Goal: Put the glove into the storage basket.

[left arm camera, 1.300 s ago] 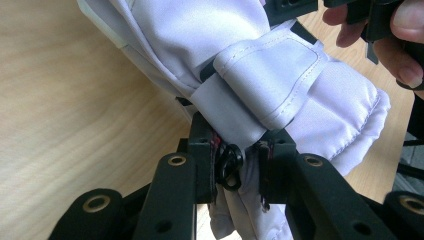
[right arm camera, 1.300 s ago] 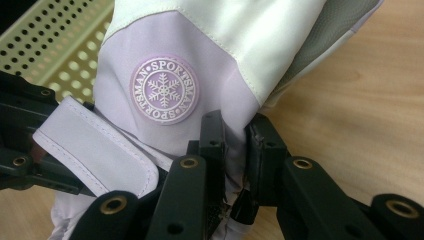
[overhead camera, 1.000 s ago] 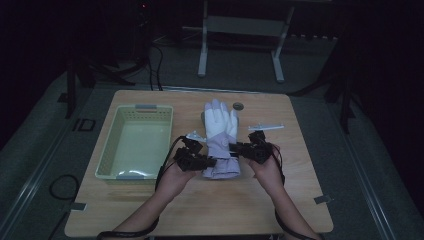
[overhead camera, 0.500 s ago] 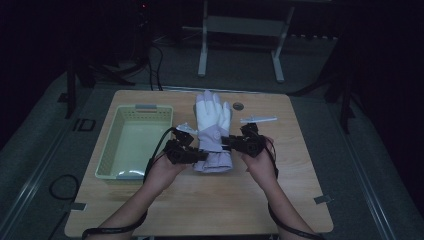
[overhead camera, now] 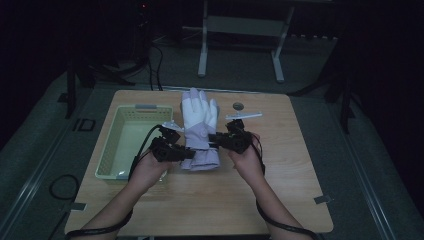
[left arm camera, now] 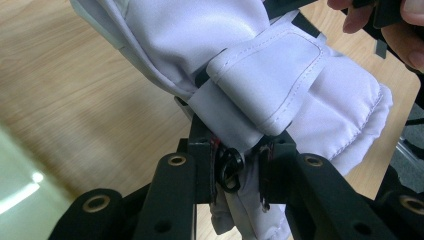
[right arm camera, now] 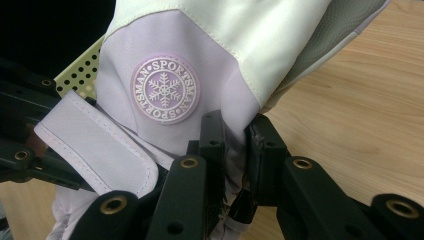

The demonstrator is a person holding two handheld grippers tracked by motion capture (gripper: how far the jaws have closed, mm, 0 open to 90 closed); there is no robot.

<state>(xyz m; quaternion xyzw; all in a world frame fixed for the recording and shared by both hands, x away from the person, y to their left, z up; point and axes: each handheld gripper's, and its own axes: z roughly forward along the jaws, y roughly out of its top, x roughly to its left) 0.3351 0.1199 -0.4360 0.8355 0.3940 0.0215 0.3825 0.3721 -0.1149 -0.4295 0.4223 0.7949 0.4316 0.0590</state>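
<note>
Basket (overhead camera: 116,145) at left of frame, just beside left gripper (overhead camera: 176,150), which pinches glove (overhead camera: 199,120) cuff. Glove at frame centre, long axis running up-frame, fingers far. Right gripper (overhead camera: 220,139) clamps opposite cuff edge.

A darkened lab or studio: wooden table (overhead camera: 210,200) on grey carpet, metal stand (overhead camera: 240,40) at twelve o'clock, cables (overhead camera: 155,55) trailing.
</note>
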